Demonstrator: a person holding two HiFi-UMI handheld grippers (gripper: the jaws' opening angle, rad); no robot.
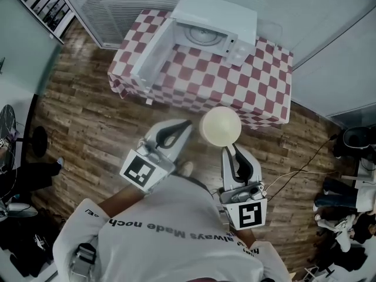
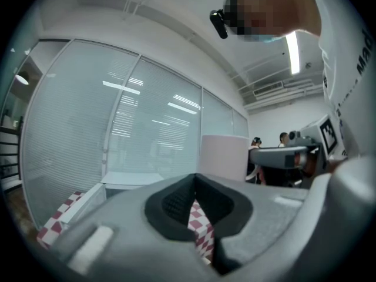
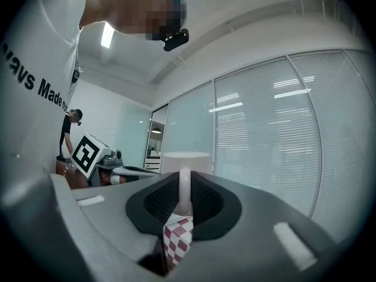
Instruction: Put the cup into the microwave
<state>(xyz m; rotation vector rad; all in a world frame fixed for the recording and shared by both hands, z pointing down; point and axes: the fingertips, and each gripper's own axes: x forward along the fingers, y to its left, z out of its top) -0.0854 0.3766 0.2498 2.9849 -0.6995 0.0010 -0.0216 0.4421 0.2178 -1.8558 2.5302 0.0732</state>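
**Cup held clear of table; microwave open**

The cup (image 1: 220,126) is seen at the centre of the head view, raised at the lower edge of the checked table (image 1: 258,93). Its handle (image 3: 184,188) is clamped between the jaws of the right gripper (image 3: 184,184). The left gripper (image 2: 197,184), just left of the cup, is recorded with its jaws brought together and nothing gripped. The microwave (image 1: 211,31) stands on the table at upper centre, its door (image 1: 151,54) swung open to the left.
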